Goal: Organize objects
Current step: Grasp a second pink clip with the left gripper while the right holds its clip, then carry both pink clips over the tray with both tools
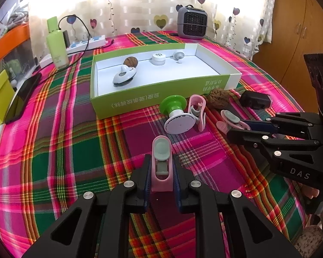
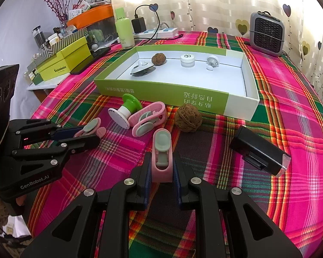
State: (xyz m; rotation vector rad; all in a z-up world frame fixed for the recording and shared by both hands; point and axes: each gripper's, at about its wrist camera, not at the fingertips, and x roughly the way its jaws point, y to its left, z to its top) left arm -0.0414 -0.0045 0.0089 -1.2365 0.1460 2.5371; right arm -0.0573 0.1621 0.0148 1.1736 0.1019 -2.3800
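Observation:
In the left wrist view my left gripper (image 1: 161,160) is shut on a pink clip with a grey-green pad (image 1: 161,150), low over the plaid cloth. My right gripper (image 2: 162,158) is shut on a second pink clip (image 2: 162,142) in the same way. Each gripper shows in the other's view: the right gripper (image 1: 236,128) at the right, the left gripper (image 2: 87,134) at the left. A third pink clip (image 2: 148,118), a green-and-white suction knob (image 2: 123,110) and a walnut (image 2: 188,118) lie before the green-and-white box (image 2: 161,92).
The box holds a walnut (image 1: 131,62), a white jar (image 1: 158,58), a small grey cap (image 1: 178,55) and a white-grey gadget (image 1: 124,75). A black adapter (image 2: 260,152) lies at the right. A green bottle (image 1: 57,43), a power strip (image 1: 86,43), a phone (image 1: 21,99) and a grey heater (image 1: 191,22) line the table's edges.

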